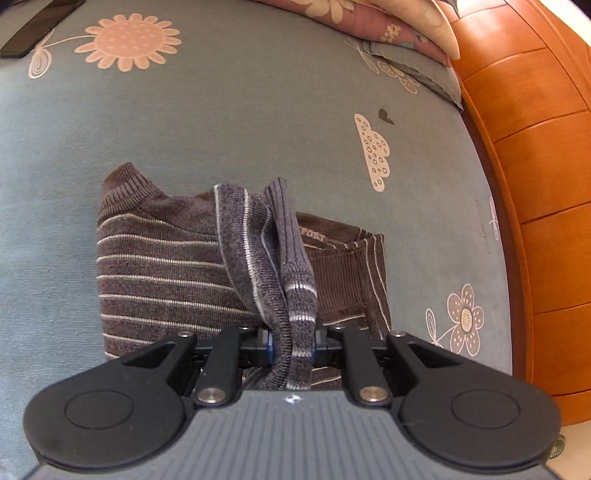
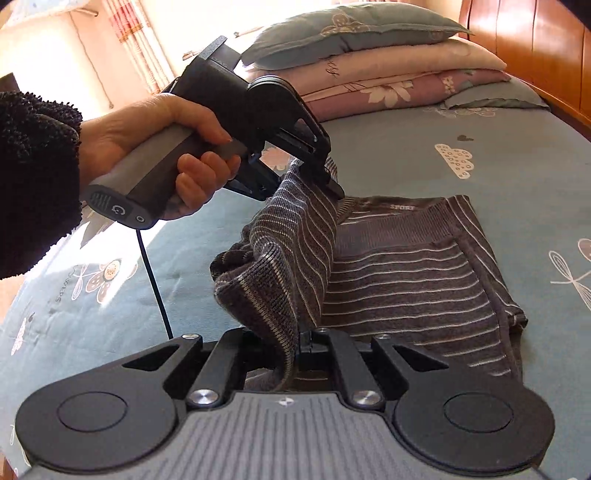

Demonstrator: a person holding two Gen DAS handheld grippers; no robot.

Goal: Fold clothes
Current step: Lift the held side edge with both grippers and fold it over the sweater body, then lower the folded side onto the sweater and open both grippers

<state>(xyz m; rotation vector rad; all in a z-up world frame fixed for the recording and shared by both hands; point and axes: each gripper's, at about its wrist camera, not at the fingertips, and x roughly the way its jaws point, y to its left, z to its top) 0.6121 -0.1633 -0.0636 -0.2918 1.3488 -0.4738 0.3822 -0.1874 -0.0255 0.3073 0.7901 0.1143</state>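
Observation:
A brown sweater [image 1: 159, 266] with thin white stripes lies partly folded on the grey-blue flowered bed sheet [image 1: 221, 122]. In the left wrist view my left gripper [image 1: 291, 350] is shut on a bunched fold of its knit, which rises in front of the camera. The right wrist view has the sweater [image 2: 406, 280] flat at the right, a "SPORT" label at its collar. My right gripper [image 2: 295, 350] is shut on a lifted edge of the same fabric. Up and to the left, a hand [image 2: 155, 136] in a dark fuzzy sleeve holds the left gripper [image 2: 327, 181], which pinches the far end of that raised flap.
A wooden headboard [image 1: 524, 184] runs along the right side of the bed. Stacked pillows [image 2: 369, 62] lie at the bed's head. A dark phone [image 1: 37, 26] rests on the sheet at the far left. A black cable [image 2: 155, 280] hangs from the left gripper's handle.

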